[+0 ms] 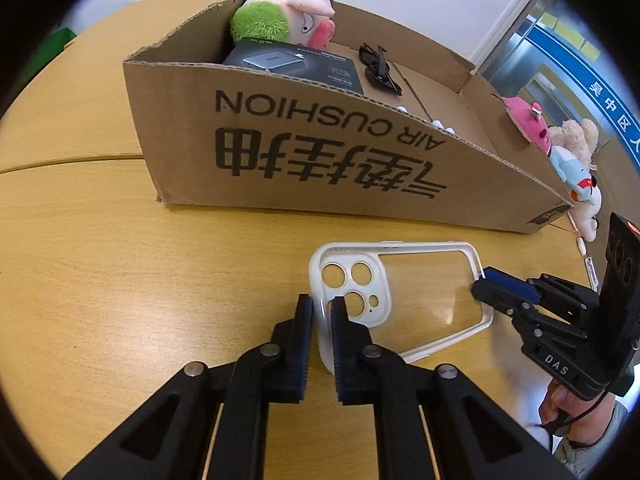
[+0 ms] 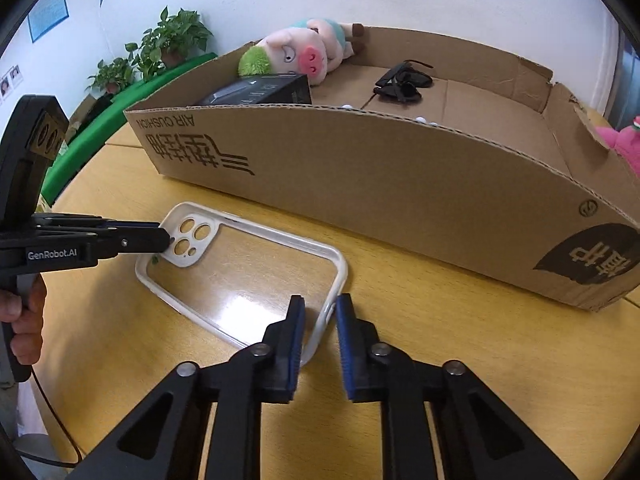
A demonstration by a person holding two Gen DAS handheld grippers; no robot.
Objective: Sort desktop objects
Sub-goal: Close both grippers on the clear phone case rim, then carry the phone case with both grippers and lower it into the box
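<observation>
My left gripper (image 1: 322, 312) had its two pads clamped across the white rim of the clear phone case (image 1: 400, 300), at the end with the camera cut-outs. My right gripper (image 2: 320, 312) pinched the rim at the opposite end, one pad inside the frame and one outside. From the left wrist camera the right gripper (image 1: 486, 286) showed as a narrow black and blue tip biting the far edge of the case.

The case (image 2: 240, 272) lay flat on the wooden table (image 1: 120, 260), just in front of the long side wall of a cardboard box (image 2: 400, 184) printed AIR CUSHION. Inside the box lay a plush pig (image 2: 304, 50) with a green tuft, a dark product box (image 2: 260, 90) beside it, and black sunglasses (image 2: 404, 82) farther along the floor. More plush toys (image 1: 568, 152) hung past the box's torn end. A hand (image 2: 24, 320) gripped the left handle, and potted plants (image 2: 168, 44) stood by the wall.
</observation>
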